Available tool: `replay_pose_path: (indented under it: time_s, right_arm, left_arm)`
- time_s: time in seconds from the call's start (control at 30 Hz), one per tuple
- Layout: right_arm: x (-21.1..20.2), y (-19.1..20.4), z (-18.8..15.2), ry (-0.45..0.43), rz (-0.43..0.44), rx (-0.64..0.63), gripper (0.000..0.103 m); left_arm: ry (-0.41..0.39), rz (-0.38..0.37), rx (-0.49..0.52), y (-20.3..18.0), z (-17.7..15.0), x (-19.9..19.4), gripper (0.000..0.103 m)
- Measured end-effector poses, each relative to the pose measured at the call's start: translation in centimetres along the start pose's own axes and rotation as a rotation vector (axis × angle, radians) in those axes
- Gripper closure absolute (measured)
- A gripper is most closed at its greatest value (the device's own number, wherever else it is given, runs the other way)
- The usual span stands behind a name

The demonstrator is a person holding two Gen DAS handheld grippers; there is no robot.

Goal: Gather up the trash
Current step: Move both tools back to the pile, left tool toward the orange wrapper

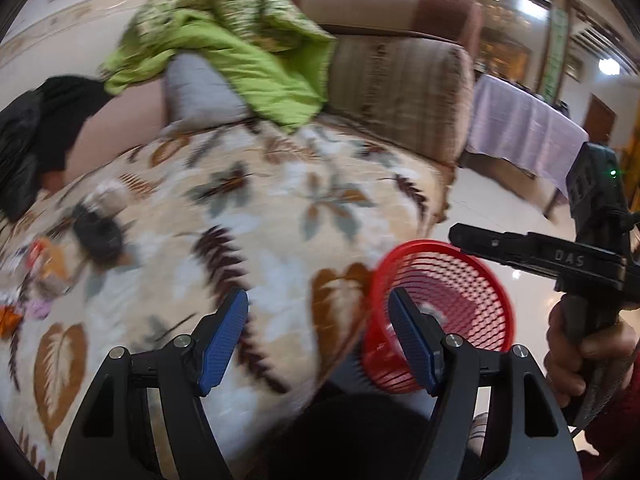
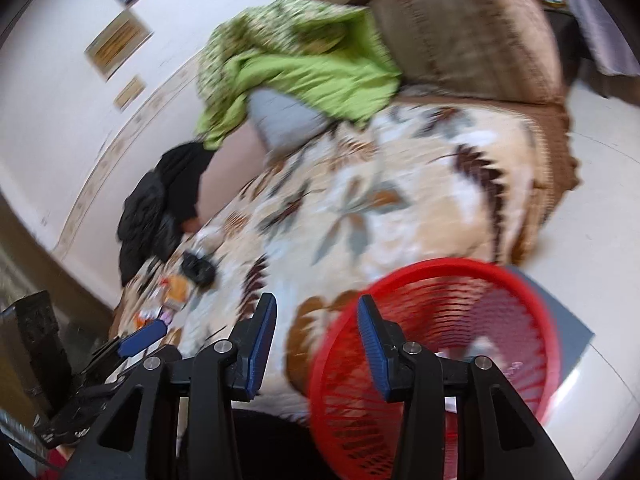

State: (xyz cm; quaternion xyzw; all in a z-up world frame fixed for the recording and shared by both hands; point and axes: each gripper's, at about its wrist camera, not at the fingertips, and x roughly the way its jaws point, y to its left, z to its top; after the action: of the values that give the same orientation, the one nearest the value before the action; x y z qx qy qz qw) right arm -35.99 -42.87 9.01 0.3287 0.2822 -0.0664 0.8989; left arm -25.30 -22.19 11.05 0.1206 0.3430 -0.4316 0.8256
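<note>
Left gripper (image 1: 318,340) jaws apart, empty, over leaf-print blanket (image 1: 280,216). Right gripper (image 2: 316,344) jaws apart, empty, beside red mesh basket (image 2: 440,280).

Left wrist view: raised letters "DAS" on the black body of the right gripper (image 1: 456,236), along its upper bar. Only legible text in this view.

Right wrist view: no text legible. Framed wall pictures (image 2: 118,44) too blurred to read. Wrappers (image 2: 176,288) on the bed show colours, but no lettering can be made out.
</note>
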Motion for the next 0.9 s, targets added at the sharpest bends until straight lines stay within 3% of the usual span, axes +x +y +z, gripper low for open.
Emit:
replay_pose_path:
  time_s: [0.2,0.47,0.53,0.7,0.8,0.9]
  right_arm:
    - [4.1,6.2,-0.2,0.062,0.082,-0.118,0.051]
    - [10.5,14.8,-1.6,0.178,0.178,-0.251,0.05]
    - [12.1,16.7,-2.0,0.202,0.201,-0.272,0.05]
    - [16.8,21.8,-3.5,0.266,0.255,-0.337,0.05]
    - [19.2,24.2,-4.5,0.296,0.283,-0.351,0.05]
    - [20.9,25.8,-5.3,0.316,0.301,-0.362,0.05]
  left_arm:
    - [-0.02,0.121,-0.086,6.5,-1.5,-2.1,0.031]
    - [-0.076,0.291,-0.304,17.6,-4.0,-5.4,0.031]
    - [-0.093,0.372,-0.342,20.6,-4.7,-6.1,0.031]
    - [-0.12,0.667,-0.354,28.4,-5.8,-6.8,0.031]
    - [-0.106,0.674,-0.515,34.6,-6.5,-6.8,0.031]
    - [-0.124,0.634,-0.588,38.0,-6.7,-6.6,0.031]
